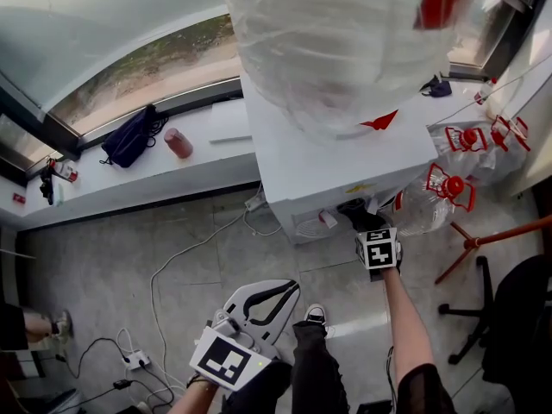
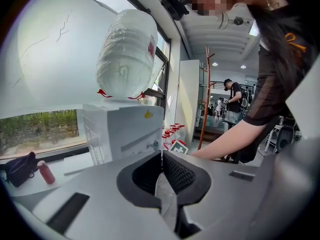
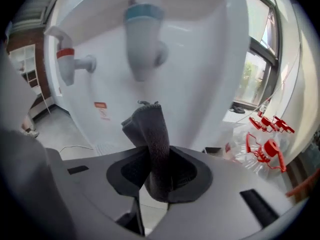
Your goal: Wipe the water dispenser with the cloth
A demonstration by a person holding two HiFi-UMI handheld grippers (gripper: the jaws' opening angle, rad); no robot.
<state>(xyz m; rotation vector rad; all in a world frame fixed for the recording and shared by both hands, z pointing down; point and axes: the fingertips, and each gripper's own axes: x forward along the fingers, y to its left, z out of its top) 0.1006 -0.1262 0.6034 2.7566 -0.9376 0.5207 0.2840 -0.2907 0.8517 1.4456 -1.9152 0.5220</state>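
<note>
Dark grey cloth [image 3: 150,144] stood bunched, pinched in right claw [image 3: 156,173] – near water dispenser [image 1: 336,158] blue tap [image 3: 144,39]; left claw [image 2: 161,175] pressed together; red-capped bottles [image 1: 453,184] beside.

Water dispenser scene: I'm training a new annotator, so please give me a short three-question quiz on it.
1. True or false: the right gripper is shut on the cloth.
2. What stands on top of the water dispenser? A) a large clear bottle B) a kettle C) a stack of cups
3. In a few words: what does the left gripper hold?

Key: 1 true; 2 A; 3 nothing, its jaws are together with nothing between them.
</note>
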